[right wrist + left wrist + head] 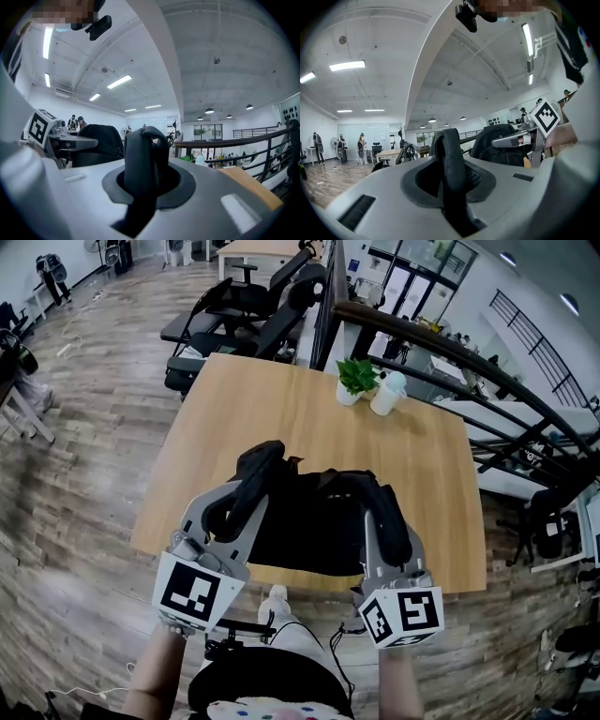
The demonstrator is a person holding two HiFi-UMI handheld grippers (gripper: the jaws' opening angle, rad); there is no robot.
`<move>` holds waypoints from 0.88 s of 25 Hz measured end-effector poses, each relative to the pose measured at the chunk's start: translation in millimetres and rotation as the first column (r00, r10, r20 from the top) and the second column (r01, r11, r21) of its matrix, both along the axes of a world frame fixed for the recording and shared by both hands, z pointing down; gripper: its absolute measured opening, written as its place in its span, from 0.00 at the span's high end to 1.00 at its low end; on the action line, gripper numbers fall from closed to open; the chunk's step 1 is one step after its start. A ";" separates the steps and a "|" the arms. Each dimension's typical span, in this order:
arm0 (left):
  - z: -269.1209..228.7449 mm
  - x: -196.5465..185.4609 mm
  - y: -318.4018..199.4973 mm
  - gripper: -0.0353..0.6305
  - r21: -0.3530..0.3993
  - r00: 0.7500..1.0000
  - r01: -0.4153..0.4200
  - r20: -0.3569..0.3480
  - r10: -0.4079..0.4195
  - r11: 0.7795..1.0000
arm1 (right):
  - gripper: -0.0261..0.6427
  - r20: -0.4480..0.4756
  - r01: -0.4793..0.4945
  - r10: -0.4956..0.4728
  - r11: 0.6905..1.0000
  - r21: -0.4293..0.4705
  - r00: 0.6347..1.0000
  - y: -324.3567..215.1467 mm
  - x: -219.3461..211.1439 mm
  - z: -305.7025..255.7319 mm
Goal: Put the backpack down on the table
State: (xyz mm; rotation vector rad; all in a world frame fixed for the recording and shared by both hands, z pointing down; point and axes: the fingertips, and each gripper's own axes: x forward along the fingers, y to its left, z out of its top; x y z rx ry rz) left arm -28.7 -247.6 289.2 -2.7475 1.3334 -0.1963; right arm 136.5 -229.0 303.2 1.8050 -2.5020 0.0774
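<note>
A black backpack (305,512) hangs between my two grippers over the near edge of the wooden table (281,409). My left gripper (239,498) is shut on a padded black strap (451,159) at the bag's left side. My right gripper (384,512) is shut on a black fold with a zipper (146,159) at its right side. In the left gripper view the bag's body (497,145) and the right gripper (529,136) show to the right. The right gripper view has the left gripper (56,136) at its left. The bag's underside is hidden.
A small potted plant (356,379) and a white cup (387,393) stand near the table's far edge. Black office chairs (234,306) crowd behind the far left corner. A dark railing (450,343) runs along the right. Wood floor lies to the left.
</note>
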 end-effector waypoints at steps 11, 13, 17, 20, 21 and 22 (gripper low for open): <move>25.1 18.0 -80.0 0.85 -0.047 1.000 0.010 0.005 -0.010 0.999 | 0.87 0.070 -0.003 0.007 0.998 -0.060 0.998 -83.1 25.1 29.2; 32.6 19.5 -96.3 0.85 -0.053 1.000 0.020 0.007 -0.019 0.998 | 0.87 0.074 -0.008 0.013 0.998 -0.066 0.997 -98.1 28.7 35.6; 46.1 27.0 -122.6 0.85 -0.065 1.000 0.024 0.015 -0.023 0.998 | 0.87 0.079 -0.022 0.029 0.996 -0.084 0.996 -124.5 37.9 49.2; 59.2 32.4 -138.8 0.85 -0.086 0.999 0.022 0.027 -0.019 0.996 | 0.87 0.080 -0.026 0.034 0.995 -0.098 0.996 -141.7 43.4 60.5; 62.6 33.9 -145.1 0.85 -0.089 0.999 0.022 0.026 -0.019 0.996 | 0.87 0.079 -0.026 0.035 0.994 -0.103 0.996 -147.4 44.9 64.4; 66.1 35.2 -151.6 0.85 -0.091 0.999 0.023 0.024 -0.021 0.996 | 0.87 0.078 -0.027 0.036 0.994 -0.109 0.996 -153.2 46.2 68.3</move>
